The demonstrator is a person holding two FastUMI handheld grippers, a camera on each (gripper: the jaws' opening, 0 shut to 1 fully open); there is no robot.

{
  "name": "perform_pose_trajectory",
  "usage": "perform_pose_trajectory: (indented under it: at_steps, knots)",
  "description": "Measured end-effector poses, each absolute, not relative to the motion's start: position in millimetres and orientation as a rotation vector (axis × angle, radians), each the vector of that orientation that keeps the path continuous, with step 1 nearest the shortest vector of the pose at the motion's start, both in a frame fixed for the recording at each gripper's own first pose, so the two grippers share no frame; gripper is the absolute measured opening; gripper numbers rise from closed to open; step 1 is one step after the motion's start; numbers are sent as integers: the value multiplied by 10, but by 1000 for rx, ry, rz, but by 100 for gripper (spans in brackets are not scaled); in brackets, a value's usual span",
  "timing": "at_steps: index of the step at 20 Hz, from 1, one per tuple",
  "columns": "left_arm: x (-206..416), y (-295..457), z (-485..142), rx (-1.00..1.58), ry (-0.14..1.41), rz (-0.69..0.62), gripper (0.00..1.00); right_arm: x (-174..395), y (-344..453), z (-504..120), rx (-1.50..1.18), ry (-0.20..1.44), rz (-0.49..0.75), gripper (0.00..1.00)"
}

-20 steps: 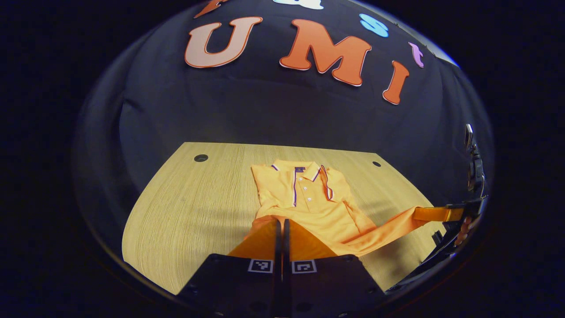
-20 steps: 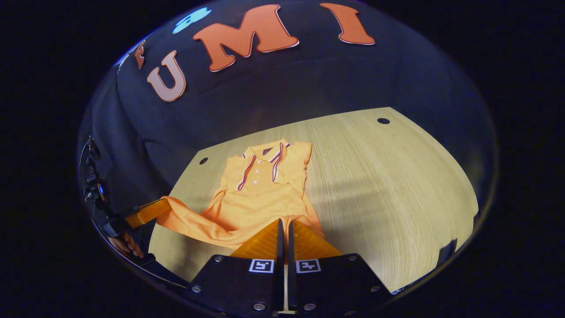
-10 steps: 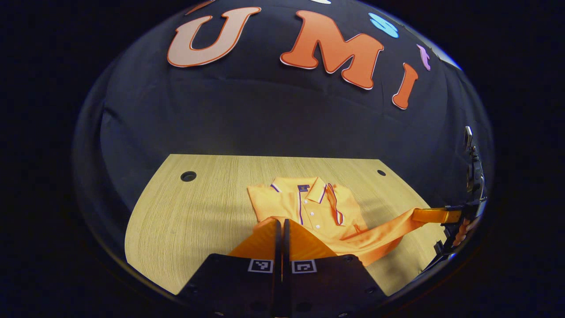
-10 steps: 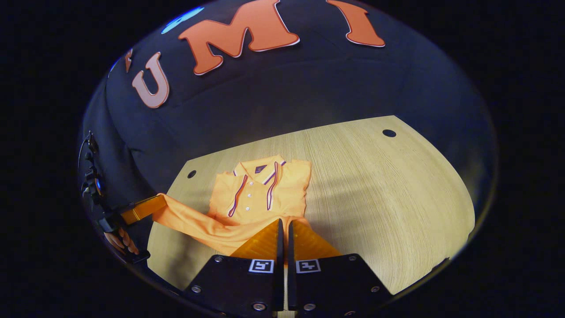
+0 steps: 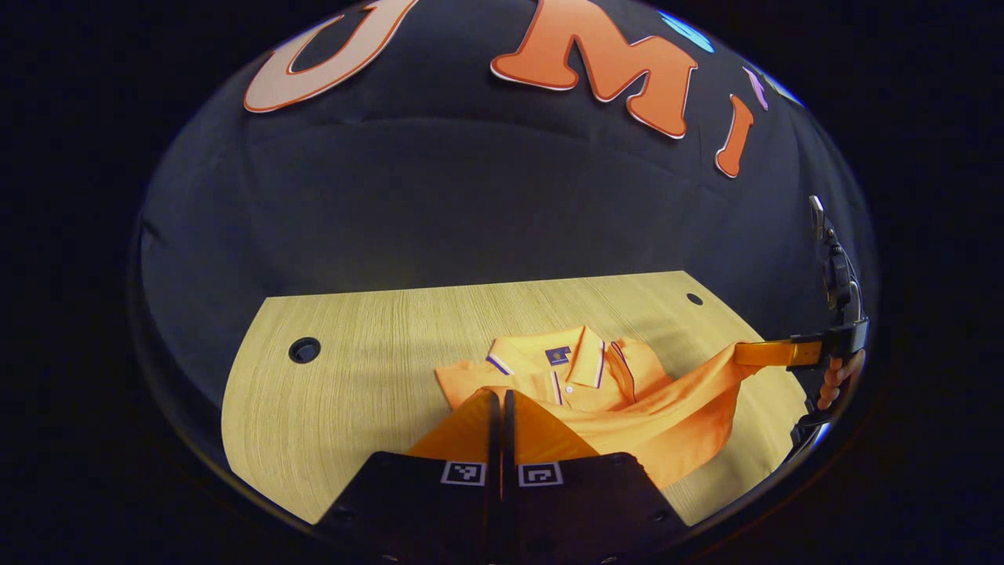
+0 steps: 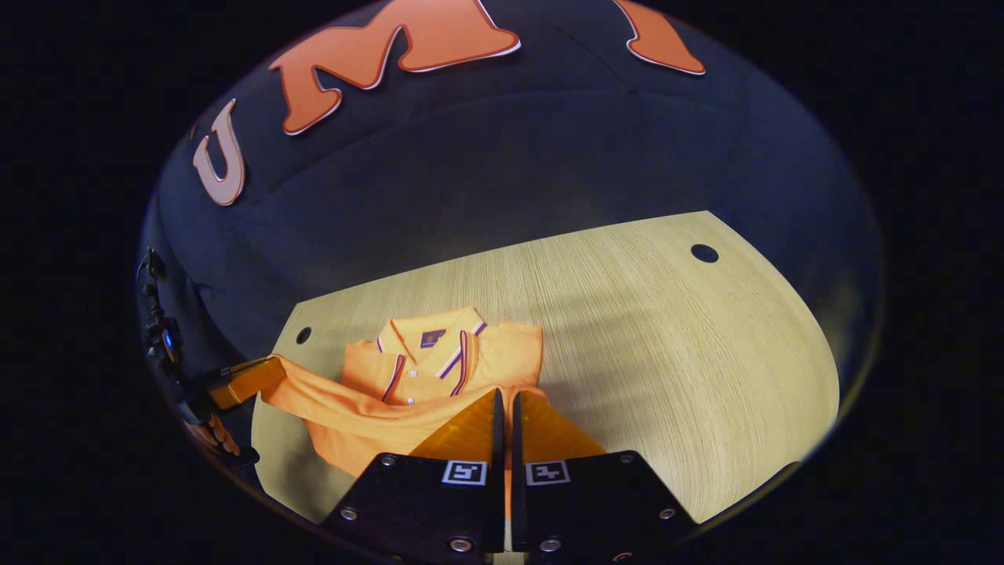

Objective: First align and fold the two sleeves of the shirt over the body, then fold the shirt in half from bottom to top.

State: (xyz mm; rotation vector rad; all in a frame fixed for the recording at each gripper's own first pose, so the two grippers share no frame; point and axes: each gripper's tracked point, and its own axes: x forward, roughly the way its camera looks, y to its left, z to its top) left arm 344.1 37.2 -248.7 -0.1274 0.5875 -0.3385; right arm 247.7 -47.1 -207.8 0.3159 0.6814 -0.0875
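Grippers first: two of them, left gripper [image 5: 499, 400] and right gripper [image 6: 503, 399], both clamped tight on the hem of one orange polo shirt [image 5: 620, 392], held up off the table [image 5: 361, 369]. Just ahead of the fingers sits the collar with its three white buttons and a small dark neck label [image 6: 431, 338], too tiny to read. Two round holes in the wood farther out.

Light wood table [image 5: 353, 369], round cable holes [image 5: 304, 350]; black cloth wall [image 5: 439, 204].
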Motion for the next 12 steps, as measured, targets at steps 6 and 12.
perform_pose_trajectory:
  at_steps: [6, 12]
  knots:
    - [4089, 493, -2808, -142, 622, -316, 0, 3160, -527, -2264, 282, 709, -96, 4]
    - [4435, 501, -3183, -132, 684, -296, 1, 3495, -588, -2525, 289, 781, -127, 4]
